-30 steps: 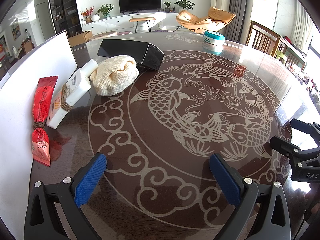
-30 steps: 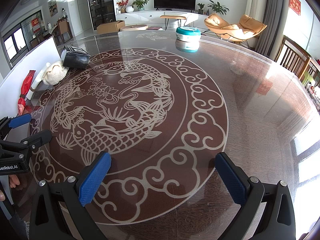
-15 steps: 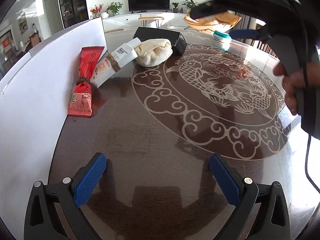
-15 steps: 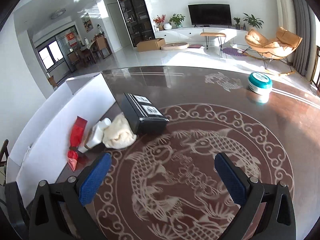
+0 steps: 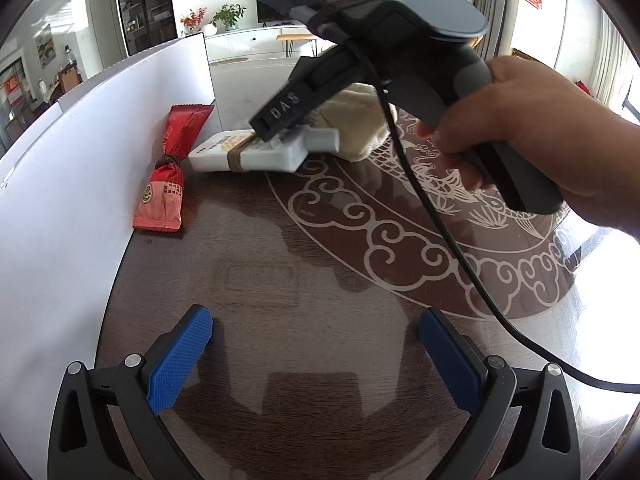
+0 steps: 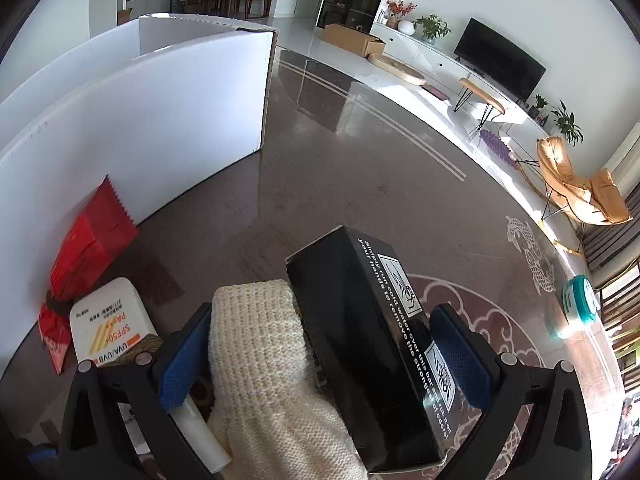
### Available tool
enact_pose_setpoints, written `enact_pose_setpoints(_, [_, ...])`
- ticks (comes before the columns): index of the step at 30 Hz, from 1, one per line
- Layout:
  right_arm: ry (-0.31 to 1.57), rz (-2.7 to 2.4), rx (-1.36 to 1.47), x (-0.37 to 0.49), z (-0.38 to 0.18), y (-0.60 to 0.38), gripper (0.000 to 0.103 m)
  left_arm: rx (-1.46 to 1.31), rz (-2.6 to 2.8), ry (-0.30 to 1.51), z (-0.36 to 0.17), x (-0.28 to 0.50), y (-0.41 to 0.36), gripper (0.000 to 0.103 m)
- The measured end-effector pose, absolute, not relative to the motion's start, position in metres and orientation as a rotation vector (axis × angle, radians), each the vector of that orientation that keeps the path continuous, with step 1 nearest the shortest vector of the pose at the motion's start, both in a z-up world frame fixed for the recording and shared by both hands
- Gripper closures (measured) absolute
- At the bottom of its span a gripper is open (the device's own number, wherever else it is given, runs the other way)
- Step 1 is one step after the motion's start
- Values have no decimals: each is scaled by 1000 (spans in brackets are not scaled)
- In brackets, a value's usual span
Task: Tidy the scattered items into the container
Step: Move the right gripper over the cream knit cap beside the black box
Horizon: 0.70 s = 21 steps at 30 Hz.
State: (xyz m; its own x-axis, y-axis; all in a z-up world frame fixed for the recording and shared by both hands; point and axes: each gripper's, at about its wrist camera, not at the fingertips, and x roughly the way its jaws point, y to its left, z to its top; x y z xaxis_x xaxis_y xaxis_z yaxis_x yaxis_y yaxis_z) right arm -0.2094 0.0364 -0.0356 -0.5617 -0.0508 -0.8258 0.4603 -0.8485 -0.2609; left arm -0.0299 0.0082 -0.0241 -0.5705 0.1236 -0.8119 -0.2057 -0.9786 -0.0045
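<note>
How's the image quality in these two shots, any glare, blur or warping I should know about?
Left wrist view: fisheye bends the white board; sunlight glares off the table at right; the right tool crossing the frame looks slightly soft, and the left tool casts a shadow. Right wrist view: a bright window reflection washes out the tabletop behind the black box; edges curve strongly.

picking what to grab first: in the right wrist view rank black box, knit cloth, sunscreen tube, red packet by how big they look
1. black box
2. knit cloth; fisheye nearness inflates both
3. sunscreen tube and red packet: alike, both partly hidden
</note>
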Motion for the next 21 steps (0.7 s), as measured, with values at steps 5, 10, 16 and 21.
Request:
enact_pose_setpoints(5, [327, -2456, 1427, -151, -50, 131, 0, -1347, 2627, 135, -23, -31, 9, 0])
enact_pose_setpoints(10, [217, -2570, 1484, -112, -48, 203, 0, -1348, 2627, 137, -22, -34, 10, 0])
enact_pose_setpoints(16, [249, -2623, 1220, -120, 3, 188, 0, -1348, 2627, 138, -24, -36, 11, 0])
enact_pose_setpoints(21, [253, -2511, 1152, -167, 25, 121, 0, -1348, 2627, 138, -24, -36, 11, 0])
